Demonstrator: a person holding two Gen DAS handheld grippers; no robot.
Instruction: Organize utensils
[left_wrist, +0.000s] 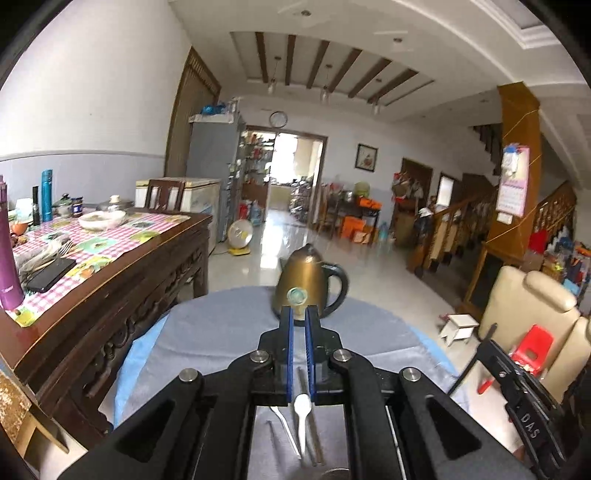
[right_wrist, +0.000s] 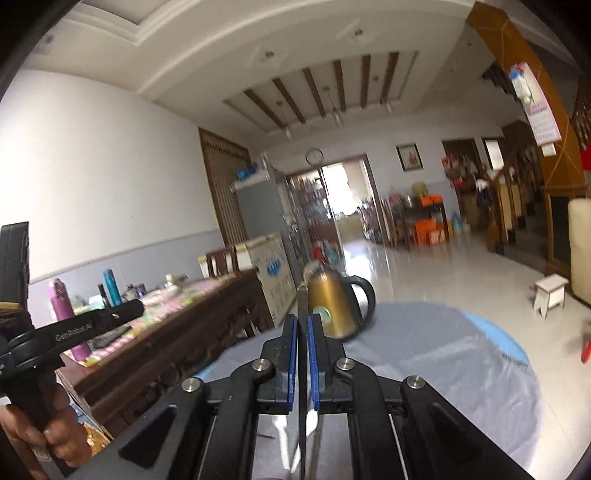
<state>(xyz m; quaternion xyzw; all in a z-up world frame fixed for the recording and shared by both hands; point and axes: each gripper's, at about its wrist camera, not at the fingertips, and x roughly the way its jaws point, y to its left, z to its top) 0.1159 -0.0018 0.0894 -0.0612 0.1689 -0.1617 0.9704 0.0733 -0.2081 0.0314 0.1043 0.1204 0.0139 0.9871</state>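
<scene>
While right gripper (right_wrist: 303, 325) fingers clamp a thin dark utensil (right_wrist: 302, 369), left gripper (left_wrist: 299, 317) fingers nearly together, empty, white spoon (left_wrist: 303, 413) below.

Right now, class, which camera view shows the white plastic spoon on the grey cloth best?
The left wrist view: the white spoon lies sharp between the fingers. The right wrist view shows it blurred, partly hidden by a dark utensil.

White plastic spoon (left_wrist: 303, 417), metal fork (left_wrist: 282, 424) and chopsticks (left_wrist: 314, 435) lying side by side on grey-clothed worktop (left_wrist: 221, 332); dark flat utensil (right_wrist: 303, 332) upright in right tool (right_wrist: 303, 321).
</scene>
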